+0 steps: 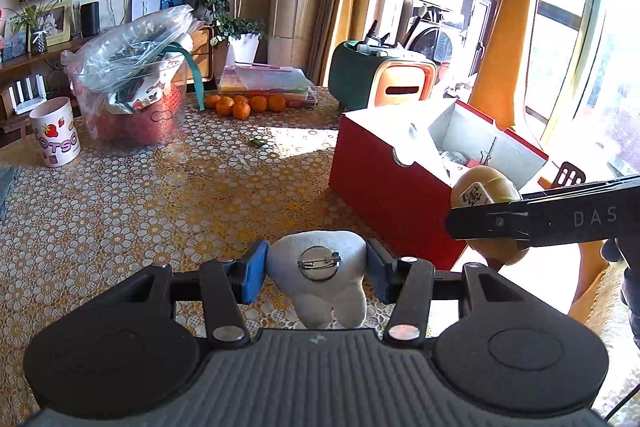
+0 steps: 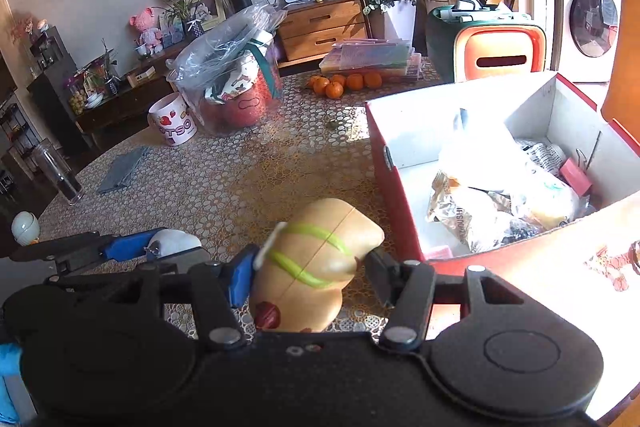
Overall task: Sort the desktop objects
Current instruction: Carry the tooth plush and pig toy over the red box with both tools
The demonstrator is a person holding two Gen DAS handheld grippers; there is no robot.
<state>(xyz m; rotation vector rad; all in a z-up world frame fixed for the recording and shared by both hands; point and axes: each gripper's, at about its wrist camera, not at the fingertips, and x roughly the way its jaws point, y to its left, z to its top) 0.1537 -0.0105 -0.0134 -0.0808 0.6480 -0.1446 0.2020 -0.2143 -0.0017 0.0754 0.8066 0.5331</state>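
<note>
My left gripper is shut on a white plush tooth with a metal pin badge on its back, held above the table left of the red box. My right gripper is shut on a tan rounded toy with green stripes and a red spot, held by the box's near left corner. The right gripper and its toy also show in the left wrist view. The left gripper's blue pad and the tooth show in the right wrist view. The box holds bags and small items.
A patterned tablecloth covers the table. At the back stand a clear tub with a plastic bag, a white mug, several oranges, a flat plastic case and a green-orange container. A grey cloth and a glass lie at left.
</note>
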